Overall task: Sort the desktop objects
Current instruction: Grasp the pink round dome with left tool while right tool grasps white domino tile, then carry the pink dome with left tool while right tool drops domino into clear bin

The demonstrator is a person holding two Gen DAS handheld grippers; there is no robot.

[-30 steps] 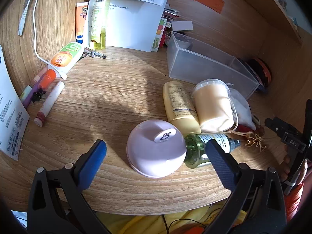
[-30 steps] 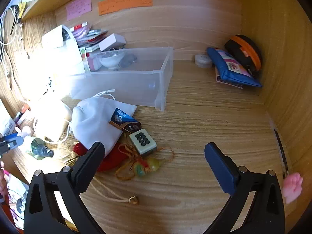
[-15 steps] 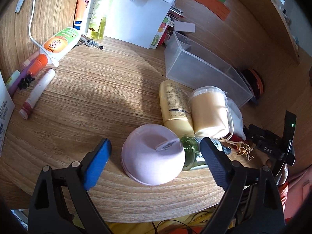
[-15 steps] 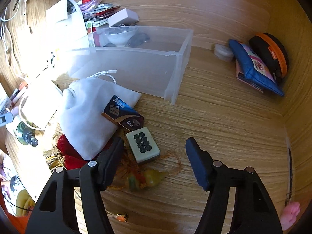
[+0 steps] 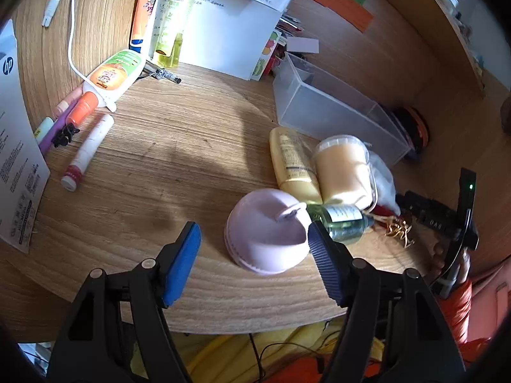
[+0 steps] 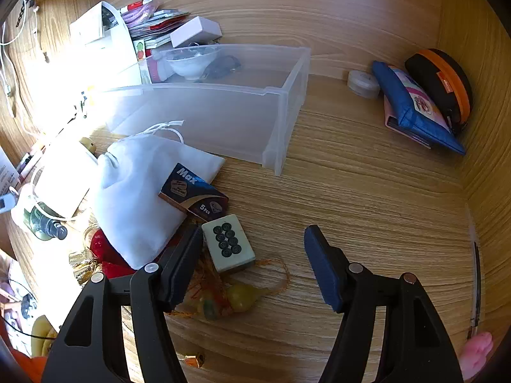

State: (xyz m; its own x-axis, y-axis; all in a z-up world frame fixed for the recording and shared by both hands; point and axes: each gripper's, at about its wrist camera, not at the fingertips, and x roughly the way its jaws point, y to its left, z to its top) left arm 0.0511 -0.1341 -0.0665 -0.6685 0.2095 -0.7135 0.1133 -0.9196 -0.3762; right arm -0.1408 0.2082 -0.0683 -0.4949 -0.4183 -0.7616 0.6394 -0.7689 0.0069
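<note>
The left gripper (image 5: 255, 252), jaws closing around the round lilac plastic case (image 5: 266, 233) without pressing it, could knock the touching green glass bottle (image 5: 343, 223) rightward. The right gripper (image 6: 255, 261) is held apart, empty.

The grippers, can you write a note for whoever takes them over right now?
Left gripper: closing, fingers either side of the lilac round case, not gripping it yet.
Right gripper: part open, holding nothing, fingers astride the mahjong tile.
Clear bin: it looks almost empty, only small bits at its far end.
Still on the desk: white pouch, green bottle, yellow tube, cream jar.
Sorting has barely begun.
</note>
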